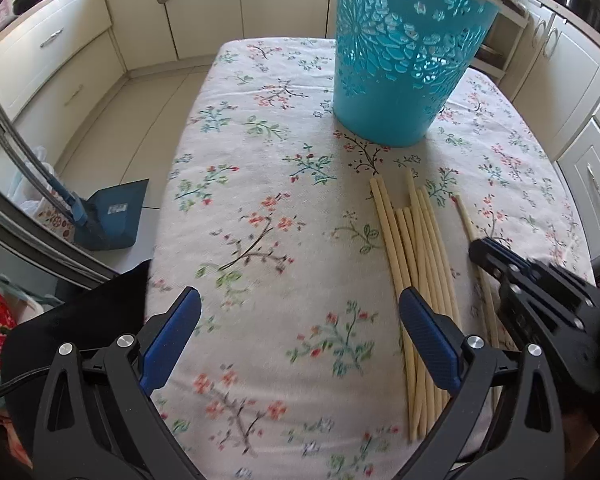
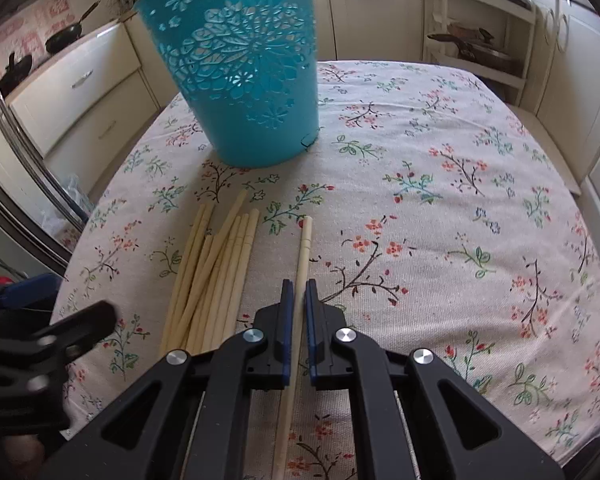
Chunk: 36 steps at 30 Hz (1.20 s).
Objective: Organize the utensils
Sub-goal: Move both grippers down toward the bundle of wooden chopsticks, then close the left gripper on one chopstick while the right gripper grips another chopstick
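A bundle of several pale wooden chopsticks lies on the flowered tablecloth, in front of a tall turquoise cut-out basket. One single chopstick lies apart, to the right of the bundle. My right gripper is shut on this single chopstick, blue pads pressing its sides. My left gripper stands wide open above the cloth; its right finger overlaps the bundle's near end. In the right wrist view only a blurred black part of the left tool shows at the lower left.
Cream kitchen cabinets surround the table. A blue dustpan stands on the floor to the left. A white shelf rack stands behind the table's far right corner. A black cloth hangs at the table's near left edge.
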{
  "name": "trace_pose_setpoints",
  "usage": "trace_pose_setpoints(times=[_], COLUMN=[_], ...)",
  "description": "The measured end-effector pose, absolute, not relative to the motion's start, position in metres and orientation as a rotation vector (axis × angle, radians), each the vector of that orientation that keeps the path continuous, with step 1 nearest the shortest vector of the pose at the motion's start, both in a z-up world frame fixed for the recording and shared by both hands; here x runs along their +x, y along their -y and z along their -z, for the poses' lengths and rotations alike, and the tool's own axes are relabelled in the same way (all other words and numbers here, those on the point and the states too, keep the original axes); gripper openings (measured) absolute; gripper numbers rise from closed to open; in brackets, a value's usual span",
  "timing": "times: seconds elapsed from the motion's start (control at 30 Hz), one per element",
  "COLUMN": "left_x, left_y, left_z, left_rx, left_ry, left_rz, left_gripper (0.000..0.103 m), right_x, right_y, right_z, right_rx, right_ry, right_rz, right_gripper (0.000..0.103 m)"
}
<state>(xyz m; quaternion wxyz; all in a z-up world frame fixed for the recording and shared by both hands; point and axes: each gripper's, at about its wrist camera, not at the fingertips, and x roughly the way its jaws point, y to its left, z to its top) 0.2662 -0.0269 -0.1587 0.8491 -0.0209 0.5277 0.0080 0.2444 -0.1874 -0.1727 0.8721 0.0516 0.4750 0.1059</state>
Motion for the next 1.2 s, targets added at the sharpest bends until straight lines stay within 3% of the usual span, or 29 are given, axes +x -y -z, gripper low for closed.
trace_pose_setpoints(times=[0.83,0.93,1.03,1.17,1.2], left_x=[0.306,0.308,0.307,0.310,0.311], left_y=[0.044,0.045,0.048,0.057,0.059], left_z=[0.187,0.186,0.182,0.178,0.177], left_rx=[0.001,0.004,0.011,0.030,0.033], left_ry=[-1.141,-1.126,-1.081,-1.057,-1.064], left_rz=[-0.065,-0.055,-0.031,0.044,0.063], left_gripper=[0.095,0.091,0.068,0.016,0.008], right_x=[0.242,0.242,0.242,0.242,0.242], right_y=[0.199,0.197,0.196,0.195,0.195], right_z=[0.175,0.175,0.175,0.175,0.176], right_rx=[0.200,0.186,0.177,0.175,0.176], right_ry=[-0.979,-0.975,-0.970,-0.962,-0.961], right_rz=[-0.265,-0.261,-0.258,-0.255,-0.255], right_gripper=[0.007,0.007,0.007,0.007,0.007])
